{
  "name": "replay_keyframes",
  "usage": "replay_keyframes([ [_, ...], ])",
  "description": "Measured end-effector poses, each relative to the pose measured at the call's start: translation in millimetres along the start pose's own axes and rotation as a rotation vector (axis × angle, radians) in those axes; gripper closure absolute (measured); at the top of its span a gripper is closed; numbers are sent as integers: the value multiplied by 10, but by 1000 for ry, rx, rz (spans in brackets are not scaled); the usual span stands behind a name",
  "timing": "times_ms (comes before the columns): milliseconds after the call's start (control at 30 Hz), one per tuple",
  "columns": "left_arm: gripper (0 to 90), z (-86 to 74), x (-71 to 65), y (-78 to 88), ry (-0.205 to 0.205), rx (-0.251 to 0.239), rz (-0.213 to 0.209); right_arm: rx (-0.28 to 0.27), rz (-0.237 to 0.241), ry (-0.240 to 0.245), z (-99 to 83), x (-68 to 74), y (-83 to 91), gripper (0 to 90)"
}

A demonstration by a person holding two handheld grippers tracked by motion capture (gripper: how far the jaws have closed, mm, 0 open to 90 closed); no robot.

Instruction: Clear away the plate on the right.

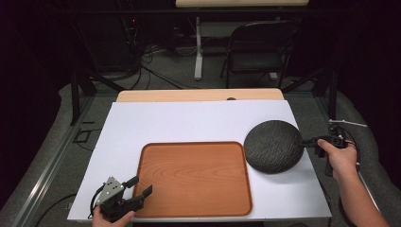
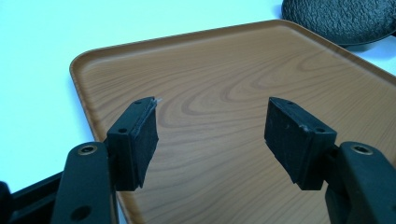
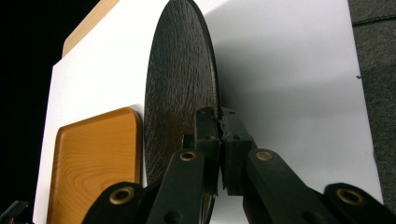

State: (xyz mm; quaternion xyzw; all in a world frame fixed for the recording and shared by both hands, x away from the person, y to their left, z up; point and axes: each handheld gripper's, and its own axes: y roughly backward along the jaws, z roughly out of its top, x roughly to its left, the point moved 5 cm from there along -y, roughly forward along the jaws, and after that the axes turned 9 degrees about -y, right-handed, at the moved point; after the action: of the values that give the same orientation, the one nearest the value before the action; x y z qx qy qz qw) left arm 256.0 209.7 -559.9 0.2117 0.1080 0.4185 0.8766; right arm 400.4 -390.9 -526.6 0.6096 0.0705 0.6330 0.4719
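A round, rough black plate [image 1: 273, 145] hangs slightly above the white table top at the right, beside the tray's right edge. My right gripper [image 1: 312, 140] is shut on the plate's right rim; in the right gripper view the plate [image 3: 180, 88] stands edge-on with the jaws clamped on its rim [image 3: 218, 125]. A wooden tray [image 1: 194, 177] with nothing on it lies at the front middle. My left gripper [image 1: 139, 186] is open over the tray's front left corner, and its pads [image 2: 135, 140] stand wide apart above the tray [image 2: 224, 93]. The plate's edge [image 2: 341, 18] shows at top right there.
The white board [image 1: 189, 123] covers a wooden table whose far edge [image 1: 198, 95] sticks out behind. A dark folding chair [image 1: 257, 49] and a table leg [image 1: 198, 52] stand beyond on the grey floor. Black frame struts flank the table.
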Motion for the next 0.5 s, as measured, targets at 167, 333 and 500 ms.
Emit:
replay_keyframes([
  [167,344,-1,2,-3,0,2,0,7,-17,17,40,86,6,877],
  [333,345,-2,2,-3,1,2,0,9,-64,78,82,264,24,877],
  [500,345,-2,3,-3,1,2,-1,-5,-110,141,108,451,28,877],
])
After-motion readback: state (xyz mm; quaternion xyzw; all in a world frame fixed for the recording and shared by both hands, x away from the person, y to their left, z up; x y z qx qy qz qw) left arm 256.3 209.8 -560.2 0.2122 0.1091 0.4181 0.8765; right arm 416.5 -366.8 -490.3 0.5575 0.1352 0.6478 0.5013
